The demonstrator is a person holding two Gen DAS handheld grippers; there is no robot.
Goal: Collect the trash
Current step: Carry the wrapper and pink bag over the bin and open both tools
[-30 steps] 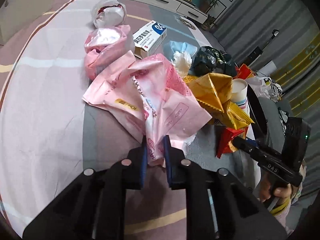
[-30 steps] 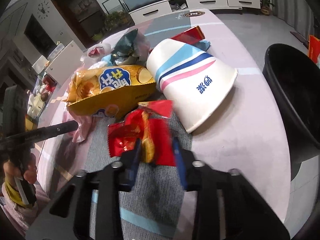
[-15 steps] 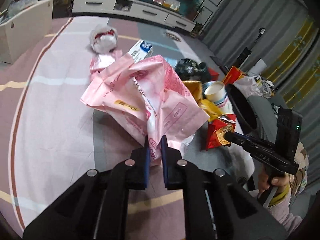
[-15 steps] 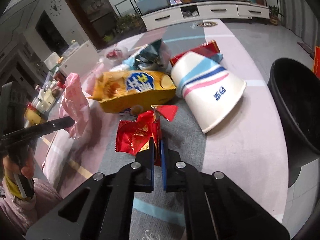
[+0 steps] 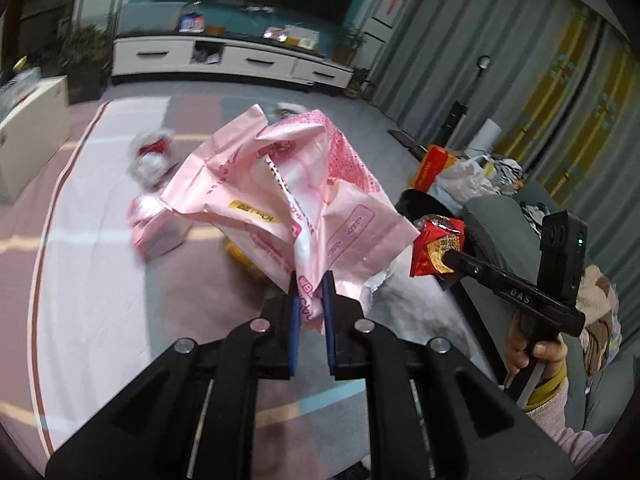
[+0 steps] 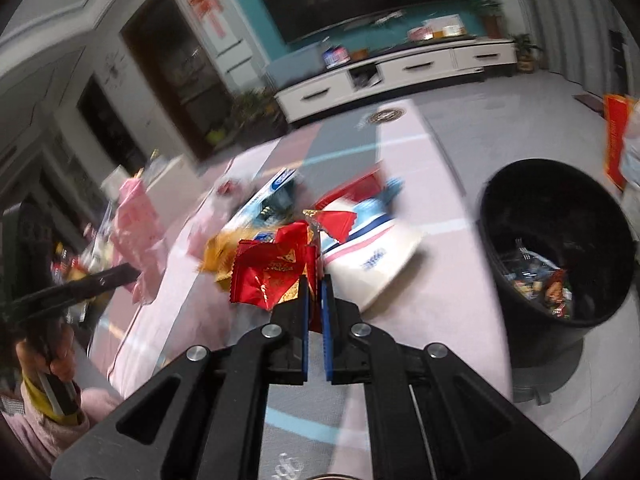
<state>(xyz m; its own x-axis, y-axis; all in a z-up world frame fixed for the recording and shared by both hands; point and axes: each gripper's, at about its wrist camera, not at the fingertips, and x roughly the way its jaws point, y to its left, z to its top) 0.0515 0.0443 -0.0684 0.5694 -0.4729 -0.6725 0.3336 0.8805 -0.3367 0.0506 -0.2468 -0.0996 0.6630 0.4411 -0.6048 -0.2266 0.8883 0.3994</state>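
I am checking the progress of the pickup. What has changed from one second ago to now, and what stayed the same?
The right gripper closed on the red wrapper and raised it off the mat. The left gripper, already clamped on the pink bag, lifted it higher. The paper cup, the yellow snack bag and the black bin stayed where they were.

A crumpled pink bag [image 5: 296, 196] hangs in the air, pinched at its lower end. A red wrapper [image 6: 268, 278] is also held aloft, left of the black bin [image 6: 560, 216] holding wrappers.
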